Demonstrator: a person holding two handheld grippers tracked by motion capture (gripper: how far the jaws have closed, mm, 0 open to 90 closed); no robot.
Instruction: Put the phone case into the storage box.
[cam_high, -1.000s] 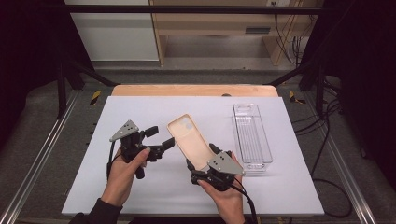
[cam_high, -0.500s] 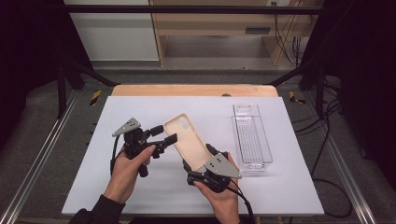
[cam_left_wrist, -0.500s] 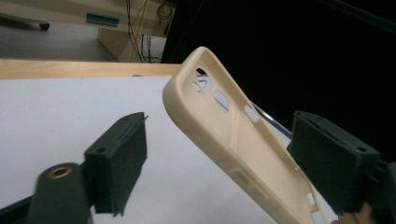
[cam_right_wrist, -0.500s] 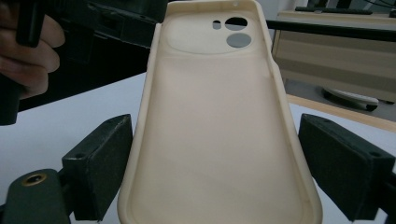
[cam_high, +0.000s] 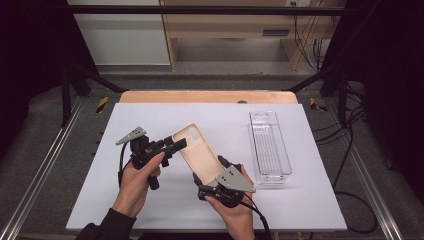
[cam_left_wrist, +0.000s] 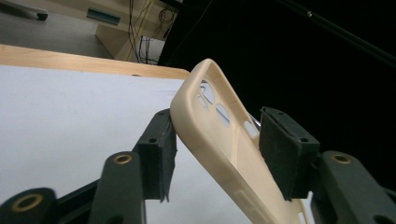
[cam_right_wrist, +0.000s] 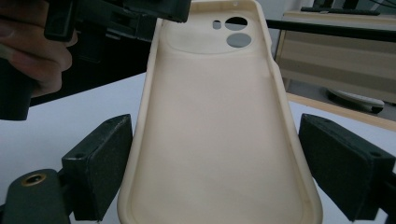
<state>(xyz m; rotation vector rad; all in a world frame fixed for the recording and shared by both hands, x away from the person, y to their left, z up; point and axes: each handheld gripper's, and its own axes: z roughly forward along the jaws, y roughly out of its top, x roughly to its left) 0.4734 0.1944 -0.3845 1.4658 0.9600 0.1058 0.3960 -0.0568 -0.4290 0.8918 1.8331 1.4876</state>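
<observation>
Closing in since the earlier frame, the left gripper (cam_high: 175, 146) has brought its jaws to the camera end of the phone case (cam_high: 198, 152).

White table (cam_high: 150, 210): clear tray (cam_high: 270, 148) lies well right. The beige case is held tilted above the table's middle, its lower end grasped by the right gripper (cam_high: 202, 178). Left gripper's one pad touches the case's edge, the other stands just off.

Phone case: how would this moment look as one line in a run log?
phone case: lifted, tilted | right tool: gripping its lower end | left tool: jaws just closing around its camera end, grip unclear | clear tray: empty
</observation>
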